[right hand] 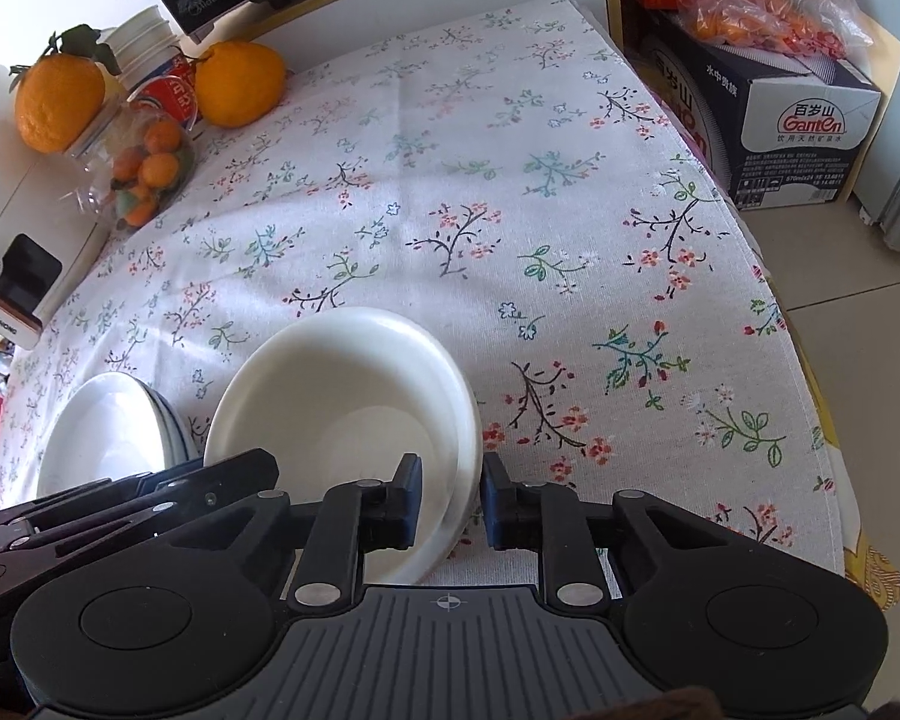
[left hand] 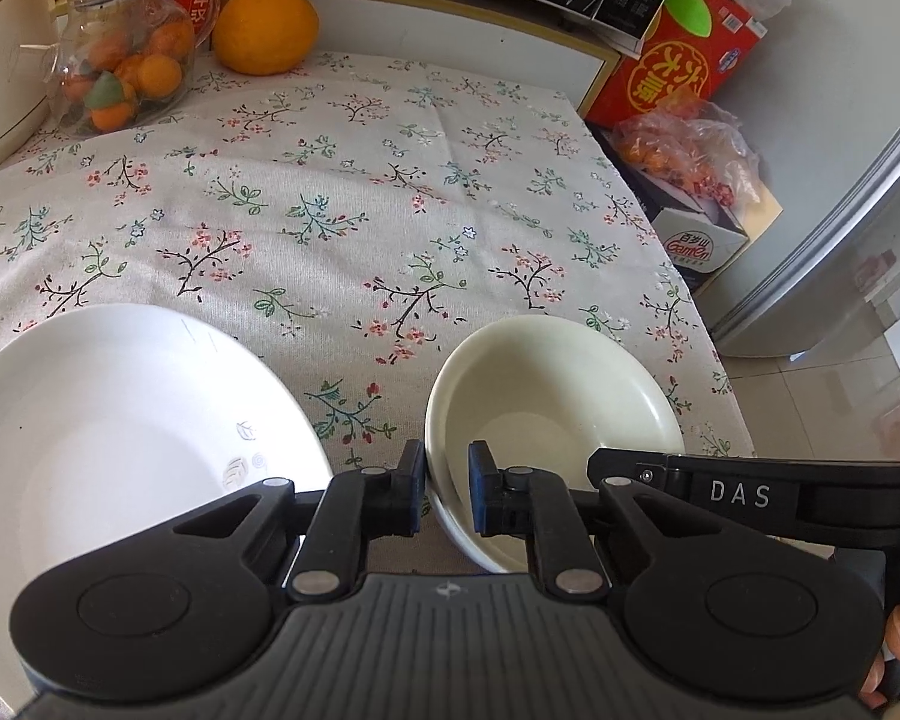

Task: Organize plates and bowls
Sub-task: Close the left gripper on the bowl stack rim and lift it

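Plainly glazed cream bowl [left hand: 561, 396], rim between jaws, white plate [left hand: 108, 426] beside.

plate [left hand: 108, 420]: we lose its left and lower rim past the frame edge and behind the left claw [left hand: 447, 495] | bowl [right hand: 342, 420]: near rim hidden by right claw [right hand: 450, 501] | stacked plates [right hand: 108, 432]: count unclear to us

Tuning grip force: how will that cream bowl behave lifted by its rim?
Cream bowl looks like rigid glazed ceramic, so probably stiff but chippable. The glossy rim could slip between the left gripper's pads, which pinch only one edge. Held off-centre like that, it will likely tilt downward away from the grip. The right gripper clamps the opposite rim, which should steady it.
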The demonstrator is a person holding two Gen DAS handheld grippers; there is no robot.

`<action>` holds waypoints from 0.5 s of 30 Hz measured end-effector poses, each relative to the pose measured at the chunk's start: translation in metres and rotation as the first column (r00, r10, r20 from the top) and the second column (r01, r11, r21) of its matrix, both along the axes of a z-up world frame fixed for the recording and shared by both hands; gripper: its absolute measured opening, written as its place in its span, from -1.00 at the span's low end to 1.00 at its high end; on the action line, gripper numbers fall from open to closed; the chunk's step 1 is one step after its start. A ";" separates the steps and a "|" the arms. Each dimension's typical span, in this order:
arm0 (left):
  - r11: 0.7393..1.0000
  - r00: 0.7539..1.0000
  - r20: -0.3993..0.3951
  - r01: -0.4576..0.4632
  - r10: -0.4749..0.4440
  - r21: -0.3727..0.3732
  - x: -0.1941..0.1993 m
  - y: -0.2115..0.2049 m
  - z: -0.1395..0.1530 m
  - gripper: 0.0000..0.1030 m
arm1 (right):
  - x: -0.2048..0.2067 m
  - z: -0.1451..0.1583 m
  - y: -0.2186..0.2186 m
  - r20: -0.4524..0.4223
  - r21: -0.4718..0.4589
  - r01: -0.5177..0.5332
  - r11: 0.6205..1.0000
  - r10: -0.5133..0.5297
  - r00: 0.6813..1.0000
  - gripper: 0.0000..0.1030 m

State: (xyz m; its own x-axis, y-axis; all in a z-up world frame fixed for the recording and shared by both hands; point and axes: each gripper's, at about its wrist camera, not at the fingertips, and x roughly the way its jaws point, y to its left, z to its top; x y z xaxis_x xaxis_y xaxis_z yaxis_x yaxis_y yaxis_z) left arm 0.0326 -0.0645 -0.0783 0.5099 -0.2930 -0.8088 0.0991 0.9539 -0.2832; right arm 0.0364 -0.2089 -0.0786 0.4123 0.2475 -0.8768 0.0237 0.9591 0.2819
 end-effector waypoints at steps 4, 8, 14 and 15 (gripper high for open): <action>1.000 1.000 0.005 -0.001 0.001 -0.012 -0.001 0.001 0.002 -0.79 | -0.001 0.002 0.001 0.016 -0.016 -0.001 1.000 0.001 1.000 -0.61; 1.000 1.000 0.015 0.000 0.000 -0.013 -0.001 0.000 0.004 -0.79 | -0.001 0.003 0.001 0.022 -0.021 0.000 1.000 0.000 1.000 -0.61; 1.000 1.000 0.011 0.003 -0.003 -0.013 -0.003 -0.001 0.002 -0.79 | -0.002 0.005 0.003 0.035 -0.037 0.000 0.999 0.001 0.999 -0.61; 1.000 1.000 0.010 0.004 -0.004 -0.014 -0.003 -0.001 0.002 -0.79 | -0.002 0.005 0.002 0.035 -0.038 0.002 0.999 -0.001 0.999 -0.61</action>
